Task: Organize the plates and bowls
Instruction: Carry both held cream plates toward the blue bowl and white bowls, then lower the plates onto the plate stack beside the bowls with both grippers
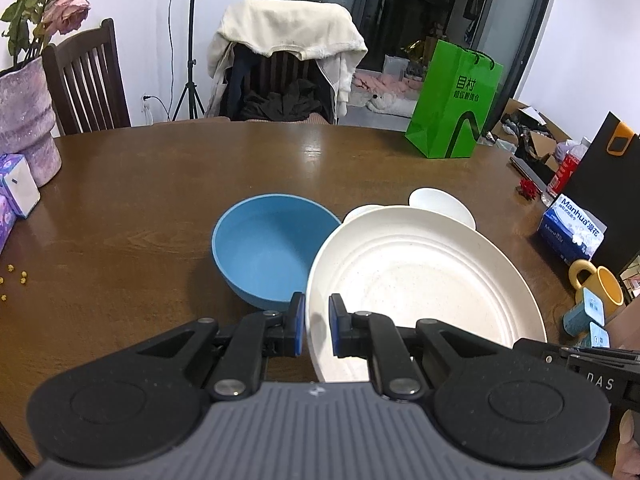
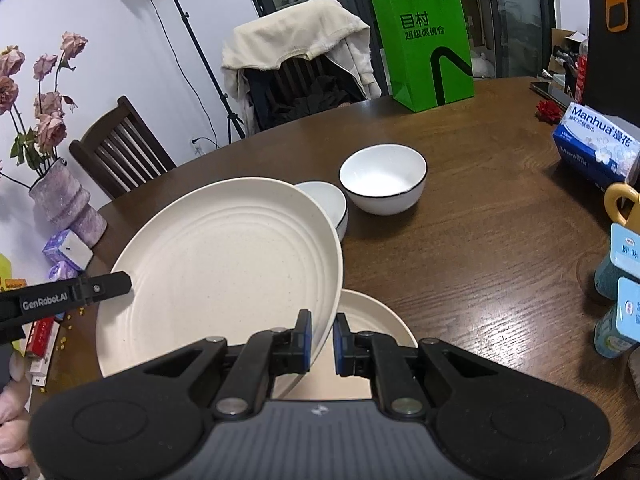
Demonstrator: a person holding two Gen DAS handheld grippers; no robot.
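Observation:
A large cream plate hangs tilted over the wooden table, held from both sides. My left gripper is shut on its left rim; my right gripper is shut on its right rim. A blue bowl stands just left of the plate. Under the plate's right edge lies a smaller cream plate. Behind it sit a small white bowl, partly hidden, and a black-rimmed white bowl.
A green paper bag stands at the table's far side. A tissue pack, a yellow mug and teal bottles crowd the right edge. A purple vase and small boxes sit at the left.

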